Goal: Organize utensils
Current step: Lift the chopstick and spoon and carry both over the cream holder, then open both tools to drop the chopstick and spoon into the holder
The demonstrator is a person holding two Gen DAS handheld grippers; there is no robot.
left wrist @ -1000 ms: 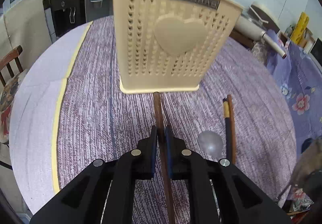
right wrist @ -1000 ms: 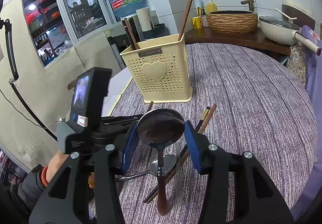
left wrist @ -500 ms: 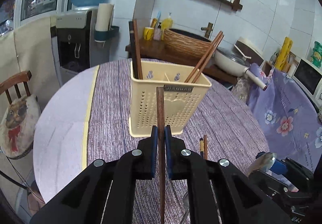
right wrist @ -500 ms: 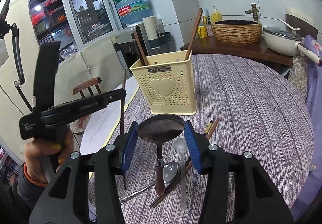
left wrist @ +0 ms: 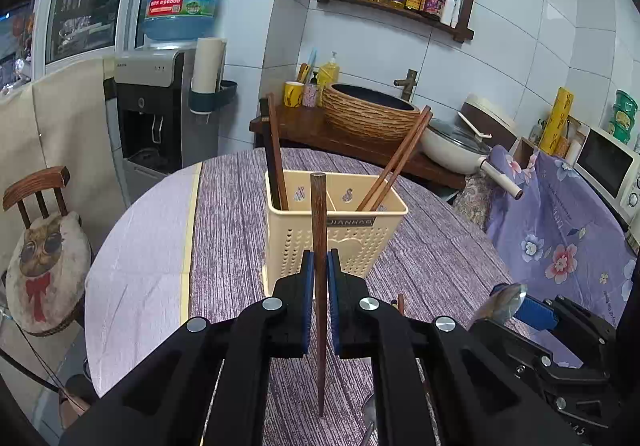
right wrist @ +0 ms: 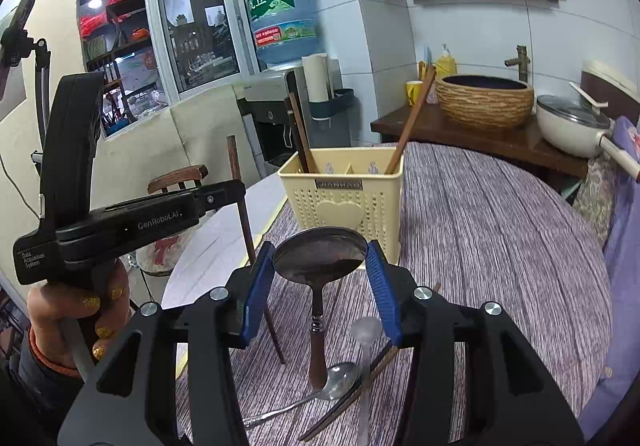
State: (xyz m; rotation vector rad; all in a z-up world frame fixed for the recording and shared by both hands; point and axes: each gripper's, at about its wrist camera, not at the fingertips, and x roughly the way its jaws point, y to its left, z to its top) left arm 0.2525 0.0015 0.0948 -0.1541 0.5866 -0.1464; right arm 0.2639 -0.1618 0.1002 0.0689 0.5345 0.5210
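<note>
Above the table (left wrist: 232, 205), left hand-held gripper (left wrist: 319, 278) clamping an upright chopstick (left wrist: 319, 230), right hand-held gripper (right wrist: 320, 278) apparently pinching a ladle (right wrist: 320, 254).

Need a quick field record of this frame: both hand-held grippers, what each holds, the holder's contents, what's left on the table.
left hand-held gripper: shut on a dark brown wooden chopstick, near upright
right hand-held gripper: shut on the bowl of a large metal spoon with a wooden handle
cream perforated plastic utensil holder: upright on purple striped tablecloth, chopsticks in two compartments
left on table: small steel spoon, clear plastic spoon, loose chopsticks
</note>
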